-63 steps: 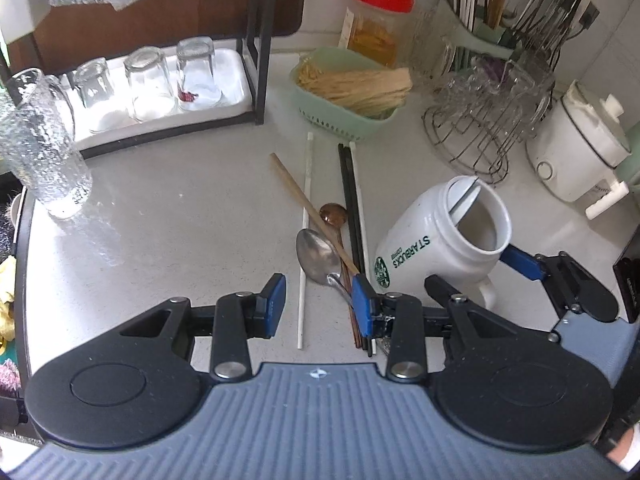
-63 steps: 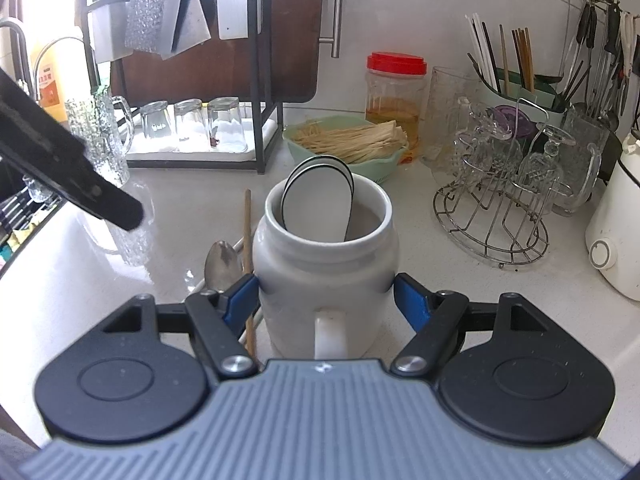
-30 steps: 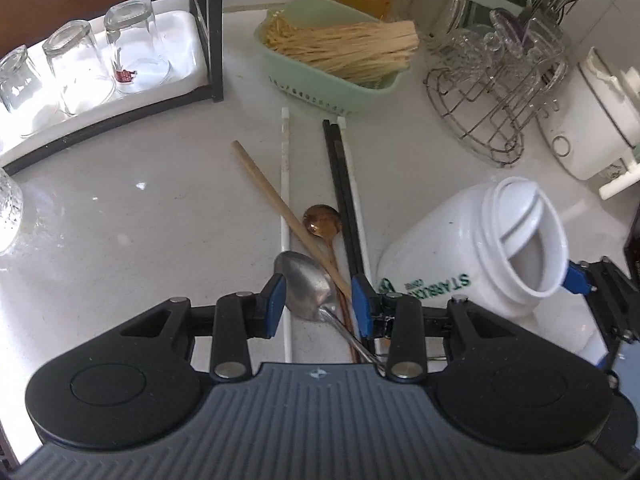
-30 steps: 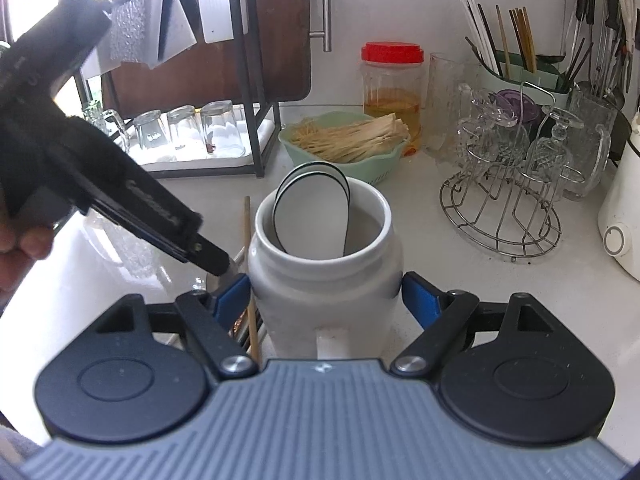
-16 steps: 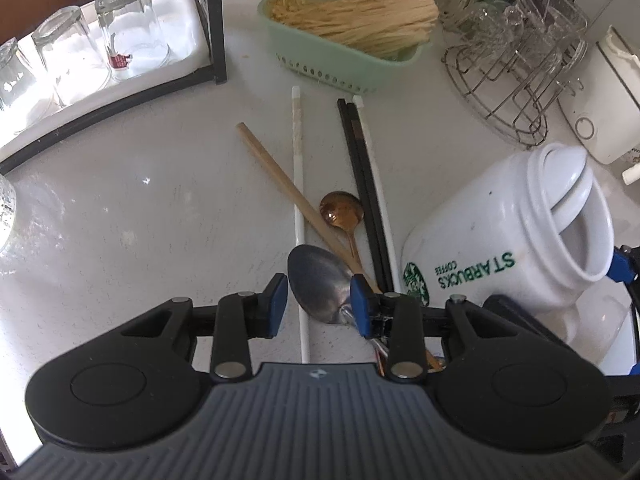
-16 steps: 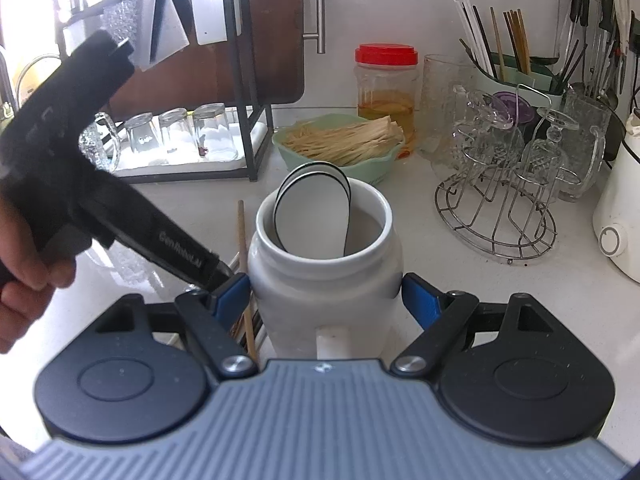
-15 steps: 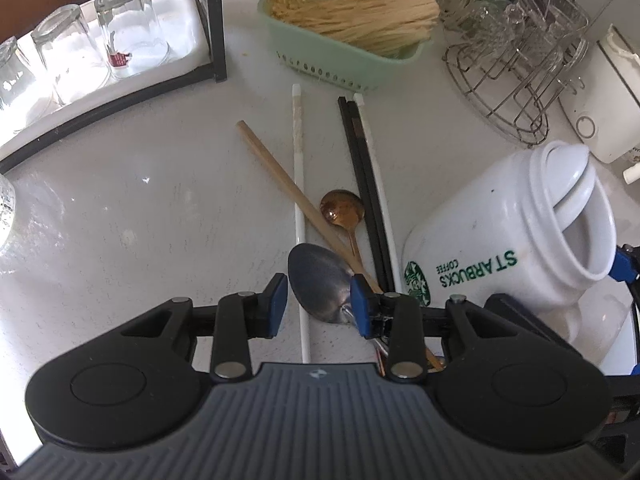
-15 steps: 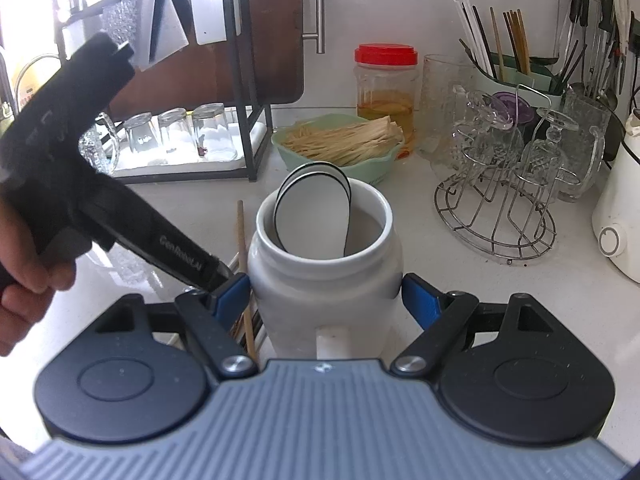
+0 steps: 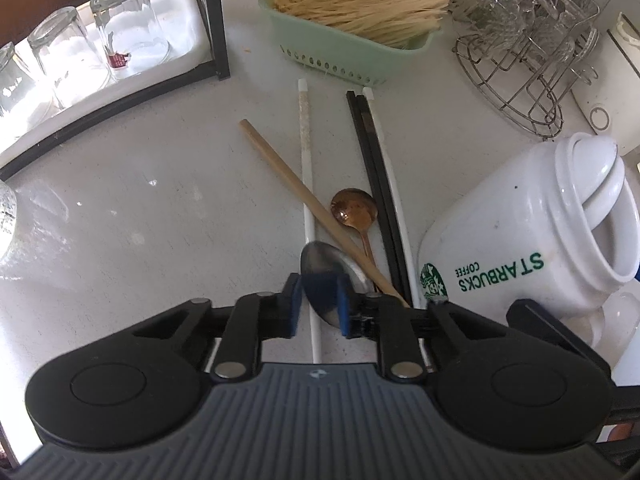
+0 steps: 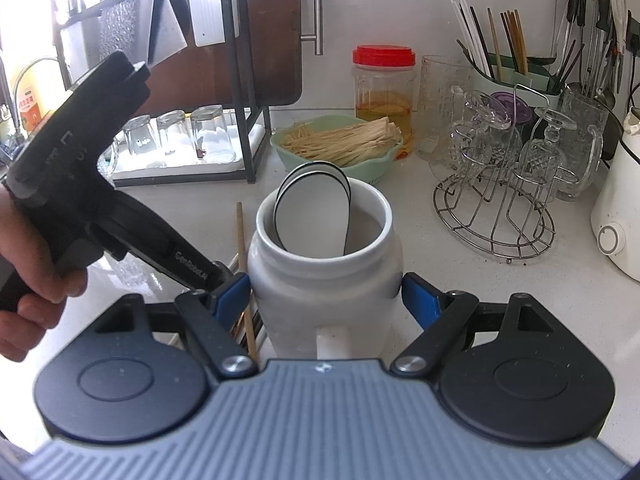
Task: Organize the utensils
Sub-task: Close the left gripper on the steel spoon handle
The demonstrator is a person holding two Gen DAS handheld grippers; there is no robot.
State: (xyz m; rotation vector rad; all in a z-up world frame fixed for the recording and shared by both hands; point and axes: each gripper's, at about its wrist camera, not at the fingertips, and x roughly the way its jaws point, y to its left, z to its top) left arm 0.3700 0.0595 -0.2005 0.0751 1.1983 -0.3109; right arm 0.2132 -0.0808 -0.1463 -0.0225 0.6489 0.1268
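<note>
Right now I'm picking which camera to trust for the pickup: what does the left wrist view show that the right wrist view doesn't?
Only the left wrist view shows the left gripper closing around the bowl of the silver metal spoon, plus the small copper spoon, black chopsticks and white chopsticks on the counter.

Only the right wrist view shows the right gripper clamped on the mug, the hand and the red-lidded jar.

Both show the white Starbucks mug, wooden chopstick and green basket.

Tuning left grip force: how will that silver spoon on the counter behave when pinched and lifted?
Silver spoon: polished metal, likely stiff but slippery between the closing left gripper pads. Its handle runs under the wooden chopstick, so lifting may drag that along.
</note>
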